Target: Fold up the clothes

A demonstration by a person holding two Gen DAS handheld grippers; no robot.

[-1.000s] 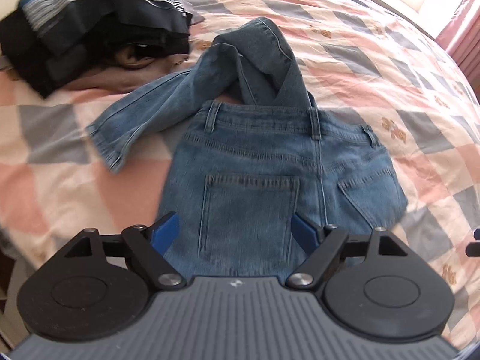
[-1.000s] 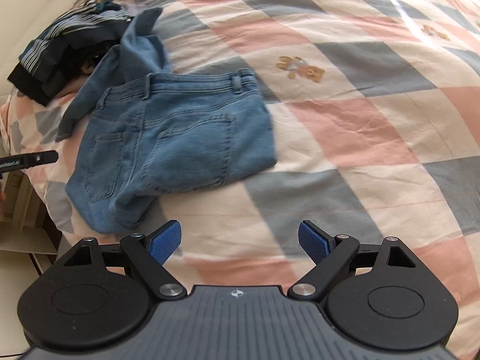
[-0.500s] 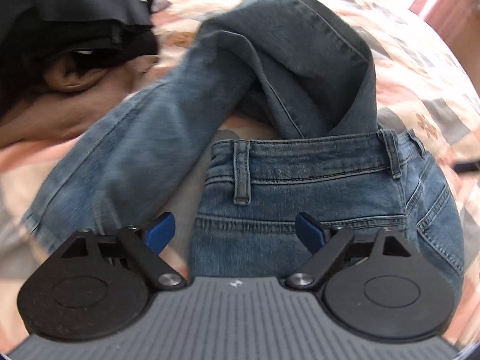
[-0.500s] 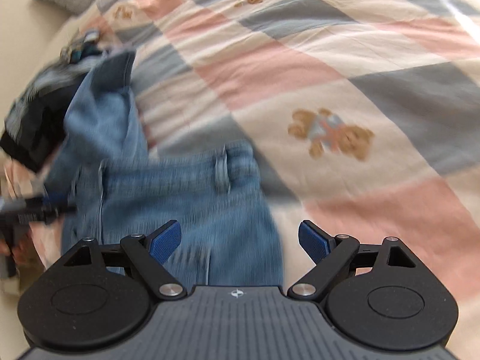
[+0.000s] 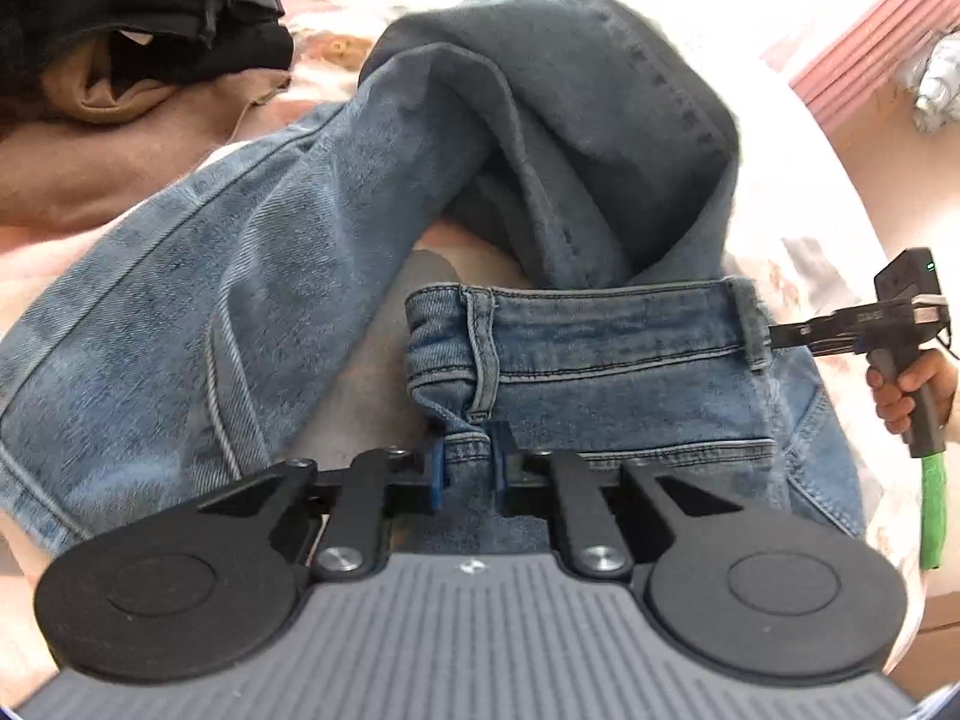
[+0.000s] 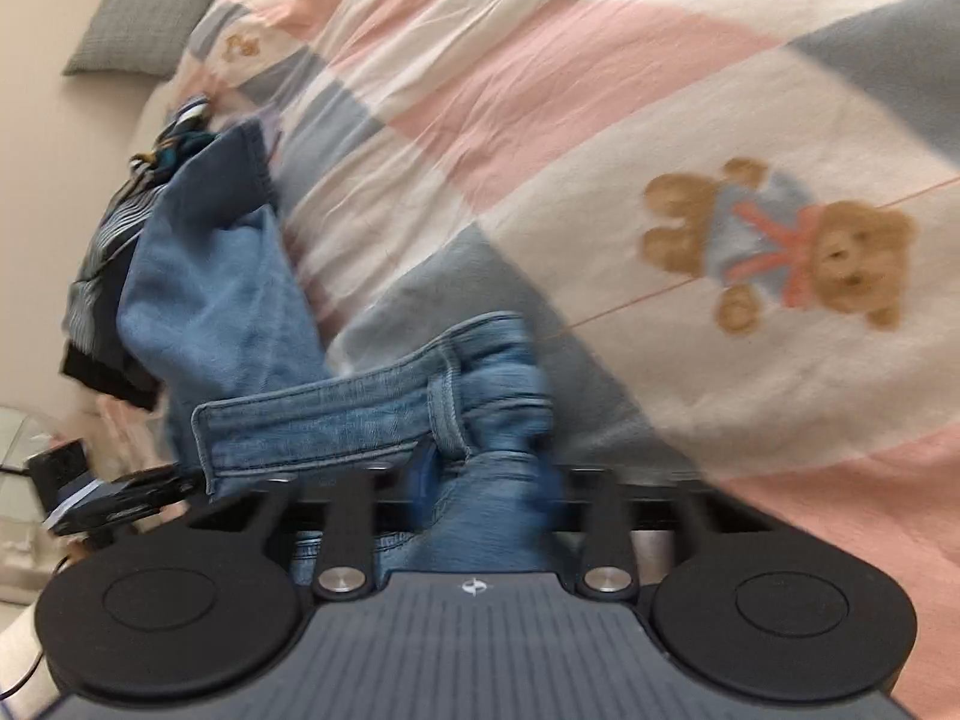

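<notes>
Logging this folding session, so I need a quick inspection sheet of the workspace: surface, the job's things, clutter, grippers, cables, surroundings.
Surface: checked bedspread with teddy bear print.
Job's things: blue jeans, waistband lifted, legs bunched behind.
Clutter: pile of dark clothes and a tan garment beyond the jeans.
Grippers: left hand-held gripper shut on the waistband near a belt loop; right hand-held gripper shut on the other end, picture blurred.
Cables: thin dark lead at the right view's lower left.
Surroundings: grey pillow, pink curtain.
</notes>
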